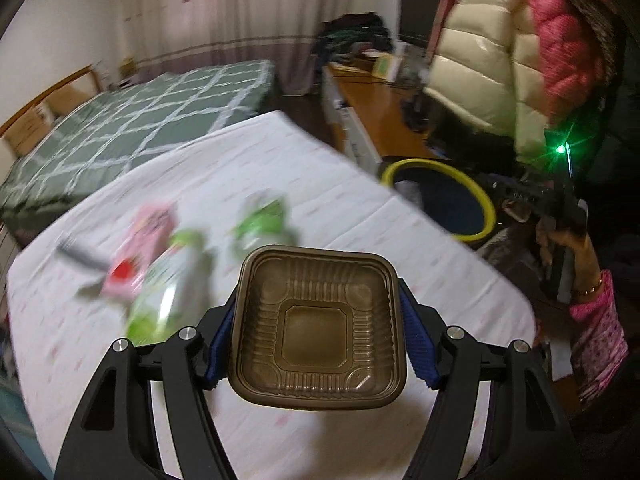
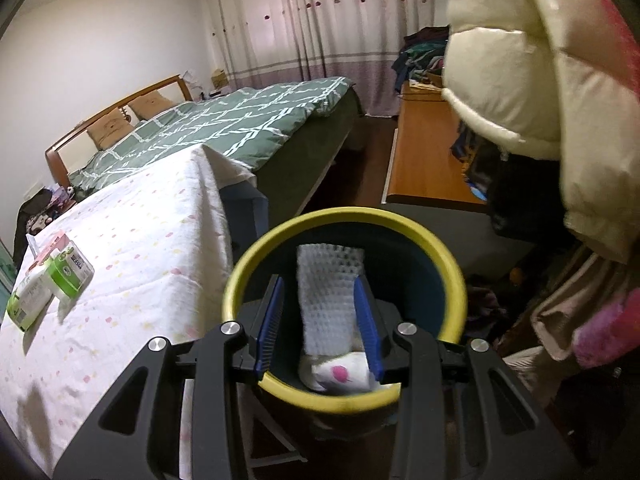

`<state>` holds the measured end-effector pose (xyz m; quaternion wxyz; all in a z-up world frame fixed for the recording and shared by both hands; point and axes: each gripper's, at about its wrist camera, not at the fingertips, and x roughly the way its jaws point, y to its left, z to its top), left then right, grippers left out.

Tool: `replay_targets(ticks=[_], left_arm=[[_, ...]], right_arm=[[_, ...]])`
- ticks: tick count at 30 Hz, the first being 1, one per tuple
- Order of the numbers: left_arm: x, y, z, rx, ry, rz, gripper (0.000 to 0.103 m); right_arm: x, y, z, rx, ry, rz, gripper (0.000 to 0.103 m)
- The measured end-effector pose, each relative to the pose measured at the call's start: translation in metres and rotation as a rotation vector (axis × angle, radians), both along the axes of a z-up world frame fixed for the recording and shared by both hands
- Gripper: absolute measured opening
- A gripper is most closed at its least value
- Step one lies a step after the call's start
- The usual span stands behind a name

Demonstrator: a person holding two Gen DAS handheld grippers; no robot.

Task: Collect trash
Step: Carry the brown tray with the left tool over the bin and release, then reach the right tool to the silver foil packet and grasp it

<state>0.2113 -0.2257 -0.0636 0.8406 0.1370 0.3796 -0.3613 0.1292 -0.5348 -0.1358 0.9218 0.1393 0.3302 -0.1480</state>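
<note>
My left gripper (image 1: 318, 320) is shut on a brown square plastic tray (image 1: 318, 328) and holds it above the white-clothed table (image 1: 360, 208). Blurred green and pink wrappers (image 1: 160, 268) lie on the cloth ahead of it. The yellow-rimmed dark bin (image 1: 440, 200) stands past the table's right edge. In the right wrist view my right gripper (image 2: 320, 320) is open, right over the bin (image 2: 344, 216). White foam netting (image 2: 328, 300) and a white wrapper with a pink spot (image 2: 344, 374) lie inside the bin between the blue pads (image 2: 364, 320), apart from them.
A green and white packet pile (image 2: 48, 284) sits on the table's left part. A bed with a green checked quilt (image 2: 224, 124) stands behind. A wooden cabinet (image 2: 428, 160) is at the right. The person's cream and pink jacket (image 2: 540, 60) fills the right side.
</note>
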Motion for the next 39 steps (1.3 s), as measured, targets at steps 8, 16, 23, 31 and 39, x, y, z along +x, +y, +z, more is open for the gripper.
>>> replay_targets(ticks=[8, 16, 23, 31, 39], left_arm=[[0.023, -0.128, 0.003, -0.006, 0.039, -0.169, 0.069], [0.040, -0.244, -0.028, 0.049, 0.086, -0.261, 0.069], [0.050, -0.303, -0.059, 0.075, 0.122, -0.274, 0.070], [0.055, -0.310, -0.057, 0.035, 0.118, -0.212, 0.093], [0.035, -0.190, 0.006, -0.107, 0.010, -0.080, 0.095]], right_arm=[[-0.051, -0.027, -0.001, -0.029, 0.005, -0.050, 0.035], [-0.087, -0.051, -0.012, -0.010, 0.020, -0.094, 0.035], [-0.096, -0.066, -0.023, 0.018, 0.031, -0.122, 0.035], [-0.098, -0.066, -0.022, 0.024, 0.031, -0.117, 0.035], [-0.083, -0.049, -0.016, 0.009, 0.038, -0.070, 0.039]])
